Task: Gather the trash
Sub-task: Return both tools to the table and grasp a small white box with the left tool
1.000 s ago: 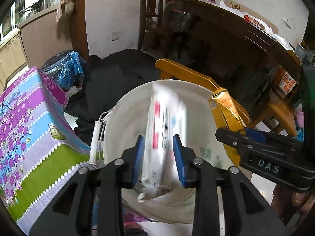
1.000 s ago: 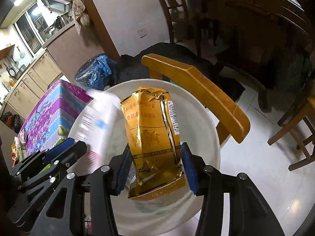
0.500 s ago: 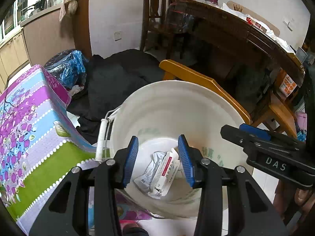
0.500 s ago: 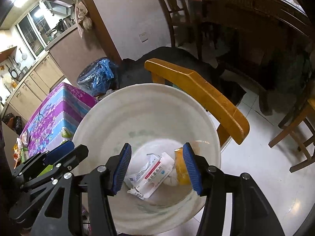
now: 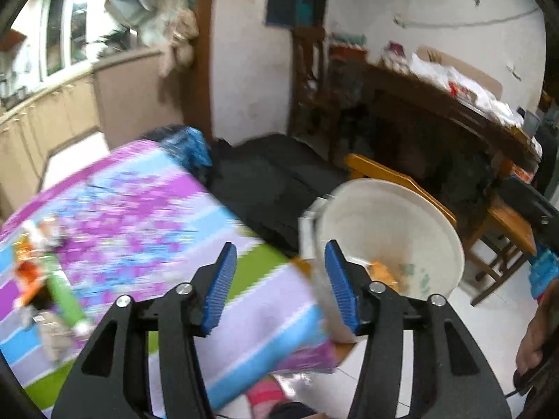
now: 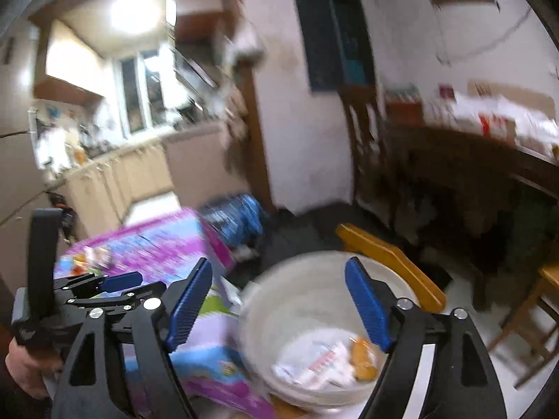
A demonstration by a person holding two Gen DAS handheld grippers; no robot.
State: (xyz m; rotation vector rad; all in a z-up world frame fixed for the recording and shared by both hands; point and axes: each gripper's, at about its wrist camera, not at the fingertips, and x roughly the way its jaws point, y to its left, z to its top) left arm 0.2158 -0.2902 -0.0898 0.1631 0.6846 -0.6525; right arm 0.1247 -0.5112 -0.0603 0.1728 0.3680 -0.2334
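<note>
With its blue pads spread wide and nothing between them, the left hand-held gripper (image 5: pixel 279 281) hangs over the worktop (image 5: pixel 132 216) edge; the right hand-held gripper (image 6: pixel 279 309) gapes just as empty above the white bucket (image 6: pixel 279 300). In the bucket lie a white wrapper (image 6: pixel 314 366) and a golden packet (image 6: pixel 363 359). More litter (image 5: pixel 38 272) sits on the floral cloth.

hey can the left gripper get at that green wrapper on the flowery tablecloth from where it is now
Probably yes. The left gripper is open and empty above the tablecloth, and the green wrapper lies off to its left among other litter, with nothing visibly between them. Motion blur hides detail.
</note>
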